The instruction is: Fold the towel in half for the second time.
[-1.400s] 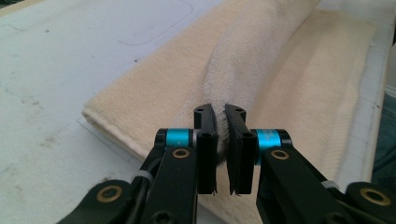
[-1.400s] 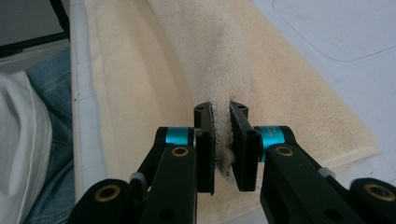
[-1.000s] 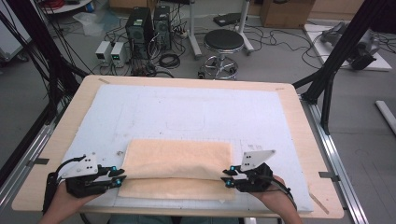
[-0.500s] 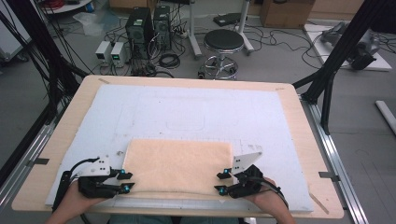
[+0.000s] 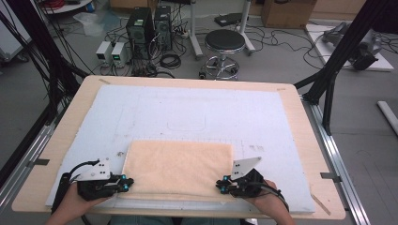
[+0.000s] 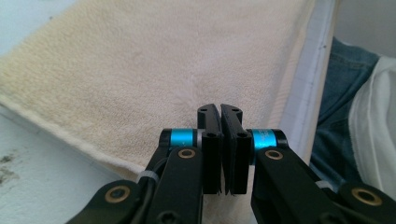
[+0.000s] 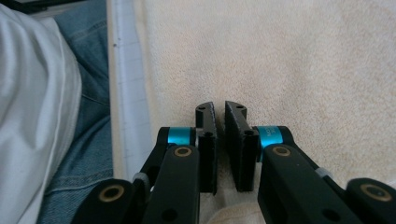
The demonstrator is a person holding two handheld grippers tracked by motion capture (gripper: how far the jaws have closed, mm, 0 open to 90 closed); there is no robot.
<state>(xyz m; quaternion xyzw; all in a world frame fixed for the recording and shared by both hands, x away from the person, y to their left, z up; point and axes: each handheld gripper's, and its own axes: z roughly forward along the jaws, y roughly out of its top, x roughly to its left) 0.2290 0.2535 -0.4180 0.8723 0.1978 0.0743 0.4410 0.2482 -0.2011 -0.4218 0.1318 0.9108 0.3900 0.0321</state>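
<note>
Grippers are shown at the near corners of a cream towel (image 5: 178,168) lying flat at lower centre of the frame on a white mat (image 5: 187,112). The left gripper (image 6: 220,108) appears closed on the towel; the right gripper (image 7: 219,106) is nearly closed on it. Both corners are best lifted evenly and together, clear of the counter (image 5: 300,122).

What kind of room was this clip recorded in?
Probably a lab or workshop set up for recording. The table stands inside a black frame, with computer towers, small power units and loose cables on the bare floor, beside a stool.
</note>
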